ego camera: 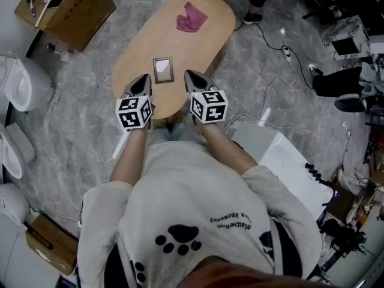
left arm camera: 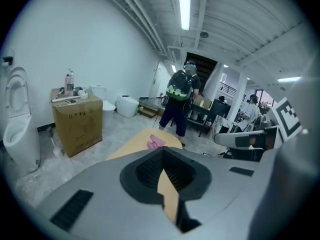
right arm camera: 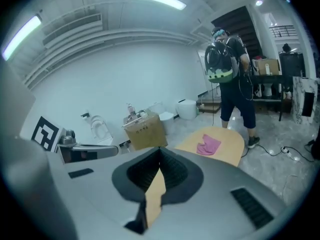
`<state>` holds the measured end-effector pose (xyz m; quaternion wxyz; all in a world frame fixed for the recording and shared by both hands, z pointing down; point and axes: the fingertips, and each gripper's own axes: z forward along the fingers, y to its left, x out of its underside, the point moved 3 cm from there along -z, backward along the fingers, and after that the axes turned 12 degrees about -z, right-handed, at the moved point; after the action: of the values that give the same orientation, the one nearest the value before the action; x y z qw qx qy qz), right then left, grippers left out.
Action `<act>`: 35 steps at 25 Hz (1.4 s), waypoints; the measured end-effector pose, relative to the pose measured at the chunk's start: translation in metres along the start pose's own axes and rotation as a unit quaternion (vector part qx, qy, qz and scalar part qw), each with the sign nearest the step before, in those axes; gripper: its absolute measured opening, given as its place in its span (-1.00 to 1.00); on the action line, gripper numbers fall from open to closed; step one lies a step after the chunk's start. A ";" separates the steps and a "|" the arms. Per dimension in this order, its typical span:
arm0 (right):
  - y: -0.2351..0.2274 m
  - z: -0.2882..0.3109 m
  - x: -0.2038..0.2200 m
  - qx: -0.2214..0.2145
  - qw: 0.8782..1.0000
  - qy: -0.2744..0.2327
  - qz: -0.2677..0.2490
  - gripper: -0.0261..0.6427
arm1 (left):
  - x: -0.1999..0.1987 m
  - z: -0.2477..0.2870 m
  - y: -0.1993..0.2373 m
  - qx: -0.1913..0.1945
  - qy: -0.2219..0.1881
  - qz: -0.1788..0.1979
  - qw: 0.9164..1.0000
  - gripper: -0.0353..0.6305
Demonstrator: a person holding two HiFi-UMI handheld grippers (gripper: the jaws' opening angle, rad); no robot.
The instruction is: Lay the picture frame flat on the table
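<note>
Across the grey marbled floor, a long oval wooden table (ego camera: 204, 35), nothing standing between it and the two grippers. Off its far left corner, a cardboard box (ego camera: 72, 8) with small clutter on top; along the left wall, white toilets (ego camera: 21, 83). At the far end of the table, a person standing (left arm camera: 179, 96) with a backpack, well clear of the work. Right of the table, cables (ego camera: 282, 50) trailing over the floor. Over the near end of the table, left gripper (ego camera: 145, 78) and right gripper (ego camera: 189, 74) side by side, each with jaws pressed fully together, clamped on nothing, touching nothing. Near the far end, a crumpled pink cloth (ego camera: 191, 18). Between the two gripper tips in the head view and just beyond them, the picture frame (ego camera: 163, 69), lying flat on the table, apart from both grippers.
</note>
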<state>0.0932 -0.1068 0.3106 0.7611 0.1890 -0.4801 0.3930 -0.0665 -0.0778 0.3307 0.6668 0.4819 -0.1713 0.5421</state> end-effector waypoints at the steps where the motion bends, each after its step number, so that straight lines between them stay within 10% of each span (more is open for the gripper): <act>1: 0.000 -0.005 -0.011 0.001 1.000 -0.015 -0.003 -0.89 | -0.010 -0.005 -0.004 0.000 -0.011 0.003 1.000 -0.87; 17: 0.013 -0.092 -0.133 0.032 0.977 -0.195 -0.084 -0.89 | -0.112 -0.081 -0.099 0.056 -0.172 0.092 0.979 -0.87; 35: 0.016 -0.110 -0.127 0.007 0.970 -0.210 -0.124 -0.89 | -0.101 -0.100 -0.136 0.050 -0.214 0.124 0.968 -0.87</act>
<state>0.1154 -0.0763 0.1464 0.6848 0.3304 -0.5991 0.2510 -0.0112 -0.0447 0.1451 0.5170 0.5942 -0.3415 0.5128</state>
